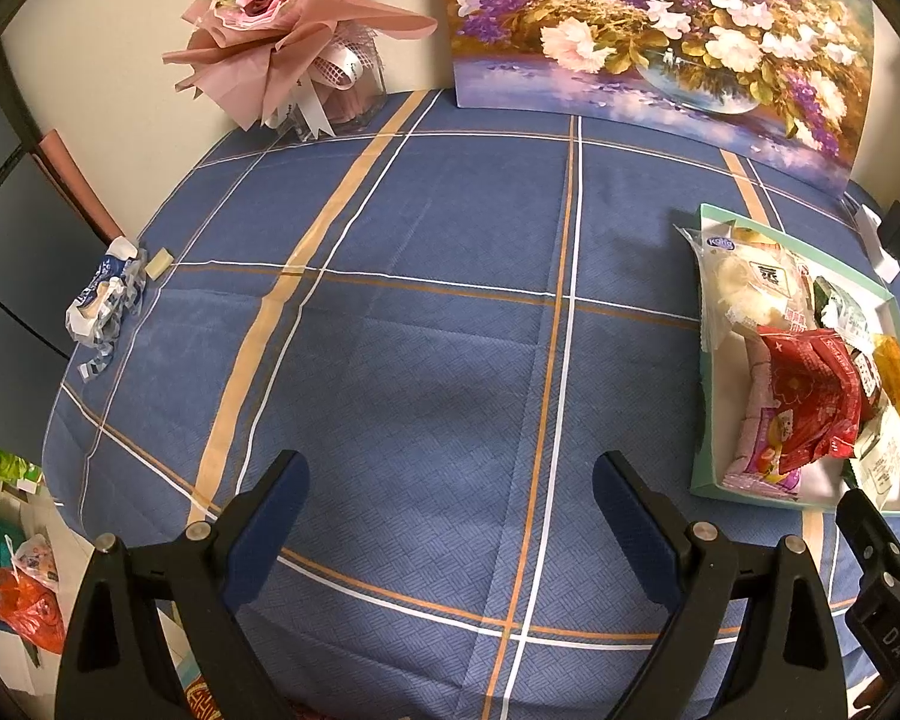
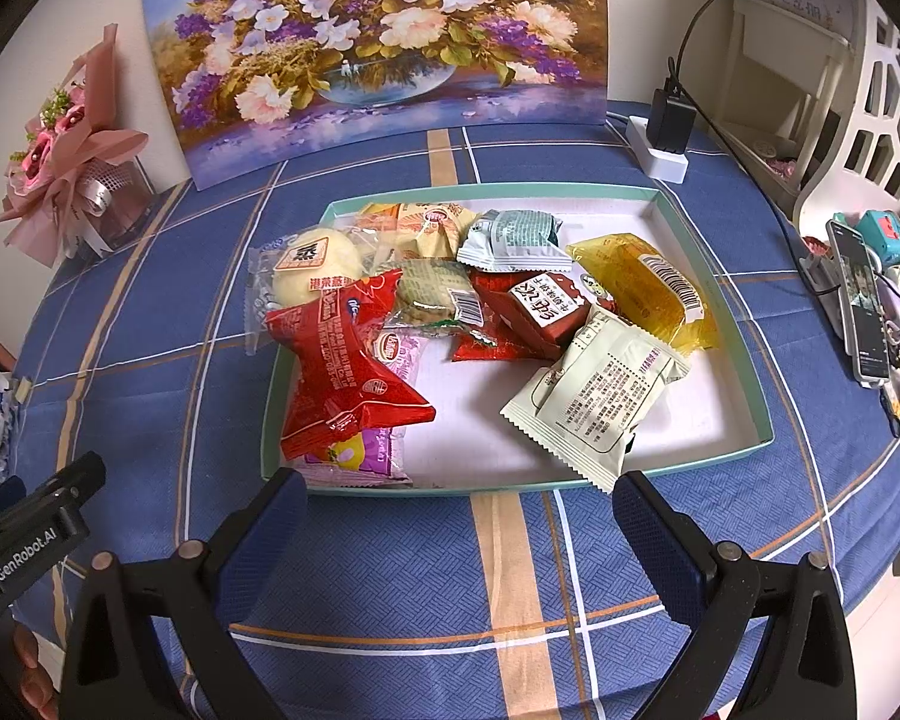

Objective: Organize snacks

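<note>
A shallow pale green box lid sits on the blue checked tablecloth and holds several wrapped snacks. Among them are a red packet, a yellow packet, a cream packet, a grey-green packet and a bun in clear wrap hanging over the left rim. My right gripper is open, just in front of the lid's near rim, with nothing between its fingers. My left gripper is open over bare cloth, left of the lid. The red packet shows at the right there.
A flower painting leans on the wall at the back, with a pink bouquet in a glass vase to its left. A crumpled blue-white wrapper lies at the table's left edge. A power strip with charger and a phone sit at the right.
</note>
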Available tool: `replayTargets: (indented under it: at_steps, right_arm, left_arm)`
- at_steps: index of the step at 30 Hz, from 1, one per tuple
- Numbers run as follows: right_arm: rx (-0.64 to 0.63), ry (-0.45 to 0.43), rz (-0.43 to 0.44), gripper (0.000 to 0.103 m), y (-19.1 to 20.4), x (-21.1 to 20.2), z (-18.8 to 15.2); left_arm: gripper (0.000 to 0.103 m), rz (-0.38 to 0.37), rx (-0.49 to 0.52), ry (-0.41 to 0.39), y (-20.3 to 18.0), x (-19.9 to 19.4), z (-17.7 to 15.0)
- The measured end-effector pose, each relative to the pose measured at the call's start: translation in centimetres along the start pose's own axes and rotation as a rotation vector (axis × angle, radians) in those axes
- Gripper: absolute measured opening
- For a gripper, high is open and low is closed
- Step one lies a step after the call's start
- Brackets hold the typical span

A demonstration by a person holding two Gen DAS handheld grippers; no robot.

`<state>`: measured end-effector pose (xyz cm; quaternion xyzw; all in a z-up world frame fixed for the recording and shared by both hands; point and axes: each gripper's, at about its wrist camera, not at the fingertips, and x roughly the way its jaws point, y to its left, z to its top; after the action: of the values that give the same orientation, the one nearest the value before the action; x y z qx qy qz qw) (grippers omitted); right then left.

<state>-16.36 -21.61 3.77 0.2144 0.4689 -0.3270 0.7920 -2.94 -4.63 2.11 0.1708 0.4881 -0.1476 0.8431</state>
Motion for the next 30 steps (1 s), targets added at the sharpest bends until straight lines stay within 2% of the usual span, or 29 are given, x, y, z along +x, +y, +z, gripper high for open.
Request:
replayTargets:
  at_steps: [30]
  right_arm:
    - [0.003,0.003,-0.001,0.103,-0.18,0.02,0.06]
  left_arm:
    - [0.096,-0.015,-0.023,-0.01,0.26,-0.17,0.05]
